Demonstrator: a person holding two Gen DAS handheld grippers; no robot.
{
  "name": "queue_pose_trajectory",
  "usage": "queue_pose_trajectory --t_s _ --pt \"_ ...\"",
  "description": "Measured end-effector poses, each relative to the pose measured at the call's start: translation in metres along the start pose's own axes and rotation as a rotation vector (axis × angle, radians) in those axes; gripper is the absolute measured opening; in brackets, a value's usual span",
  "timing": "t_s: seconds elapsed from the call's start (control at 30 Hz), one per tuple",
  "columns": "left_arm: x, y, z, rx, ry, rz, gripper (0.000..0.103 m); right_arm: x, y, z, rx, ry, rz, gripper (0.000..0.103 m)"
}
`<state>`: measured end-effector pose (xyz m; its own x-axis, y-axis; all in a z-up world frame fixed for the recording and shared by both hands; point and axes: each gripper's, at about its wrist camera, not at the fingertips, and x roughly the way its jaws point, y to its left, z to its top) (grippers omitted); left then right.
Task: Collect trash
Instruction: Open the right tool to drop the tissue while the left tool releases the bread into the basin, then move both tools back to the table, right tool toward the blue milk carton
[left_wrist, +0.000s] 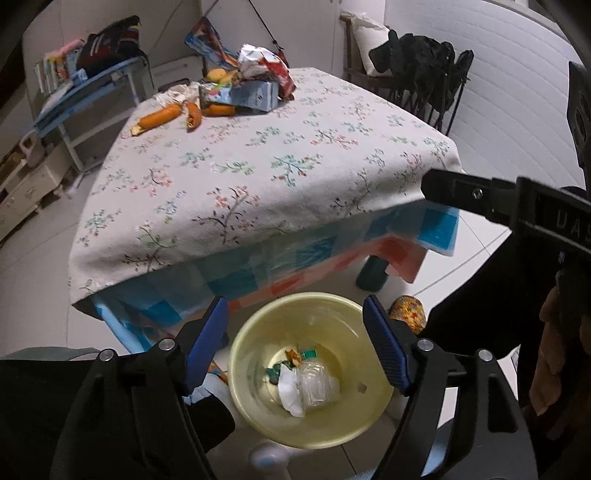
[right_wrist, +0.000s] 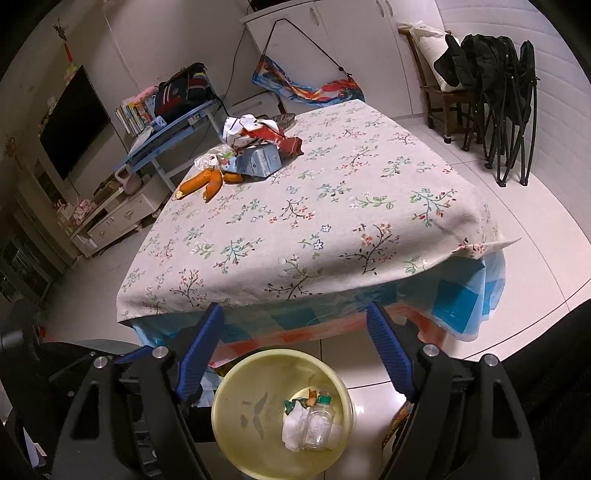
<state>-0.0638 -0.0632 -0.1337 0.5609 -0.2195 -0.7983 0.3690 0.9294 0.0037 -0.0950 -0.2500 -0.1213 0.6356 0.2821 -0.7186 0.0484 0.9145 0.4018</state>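
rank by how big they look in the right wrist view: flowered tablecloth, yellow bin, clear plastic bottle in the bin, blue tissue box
1. flowered tablecloth
2. yellow bin, though it is nearest the camera
3 and 4. blue tissue box and clear plastic bottle: look alike, unranked

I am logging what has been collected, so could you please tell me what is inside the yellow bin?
The yellow bin holds a clear plastic bottle, white tissue and small wrappers. Whatever lies beneath them is covered.

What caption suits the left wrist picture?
Open left claw above a yellow bin holding trash, beside a floral-clothed table.
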Motion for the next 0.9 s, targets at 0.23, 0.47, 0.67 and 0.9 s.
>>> queue_pose_trajectory --t_s 0.23,0.47,0.67,0.9 --pt "-0.0031 0.0011 0.0020 0.000 -0.030 0.038 0.079 0.0000 0.0002 -0.0007 -0.001 -0.001 0.001 0.078" --pt "-0.0034 0.0033 0.0032 -0.008 -0.041 0.056 0.081 0.0015 0.0006 -0.0020 -0.004 0.003 0.002 0.078" --pt "-0.0032 0.0032 0.0032 -0.009 -0.044 0.063 0.082 0.0016 0.0016 -0.0027 -0.008 0.004 0.003 0.079" --pt "-0.0036 0.0050 0.0040 -0.017 -0.051 0.072 0.082 0.0021 0.0030 -0.0018 -0.015 0.005 0.006 0.079"
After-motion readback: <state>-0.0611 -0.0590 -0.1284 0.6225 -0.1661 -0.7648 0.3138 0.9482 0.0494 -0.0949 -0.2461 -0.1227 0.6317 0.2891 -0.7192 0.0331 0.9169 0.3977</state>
